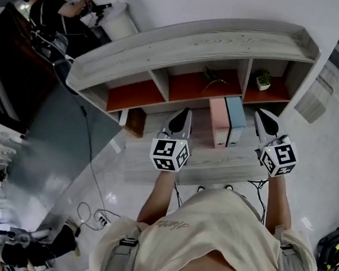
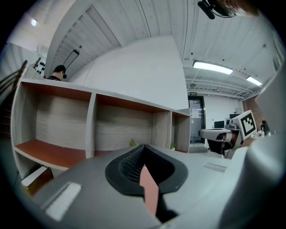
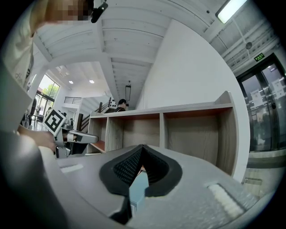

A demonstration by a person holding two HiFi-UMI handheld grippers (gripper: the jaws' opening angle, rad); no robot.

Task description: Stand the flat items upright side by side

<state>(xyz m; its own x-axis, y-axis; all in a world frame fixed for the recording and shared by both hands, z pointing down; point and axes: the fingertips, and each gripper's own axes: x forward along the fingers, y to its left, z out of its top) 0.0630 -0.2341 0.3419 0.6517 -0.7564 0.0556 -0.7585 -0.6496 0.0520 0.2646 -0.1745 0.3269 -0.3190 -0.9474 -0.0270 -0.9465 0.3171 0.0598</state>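
Observation:
A pink flat item [image 1: 218, 122] and a light blue flat item [image 1: 236, 119] stand upright side by side on the pale wooden ledge [image 1: 154, 166] in front of the shelf unit. My left gripper [image 1: 185, 111] hovers shut just left of the pink item, with nothing in it. To the right of the blue item, my right gripper [image 1: 260, 112] is shut and empty too. In the left gripper view the closed jaws [image 2: 144, 147] leave a slit where a strip of pink [image 2: 149, 190] shows beyond them. A strip of blue [image 3: 137, 190] shows the same way behind the closed jaws [image 3: 143, 147] in the right gripper view.
The wooden shelf unit [image 1: 196, 45] has orange-floored cubbies; a leafy sprig [image 1: 214, 78] lies in the middle one and a small potted plant [image 1: 263, 81] stands in the right one. A person [image 1: 47, 7] is at the far left. Cables and a power strip [image 1: 101, 217] lie on the floor.

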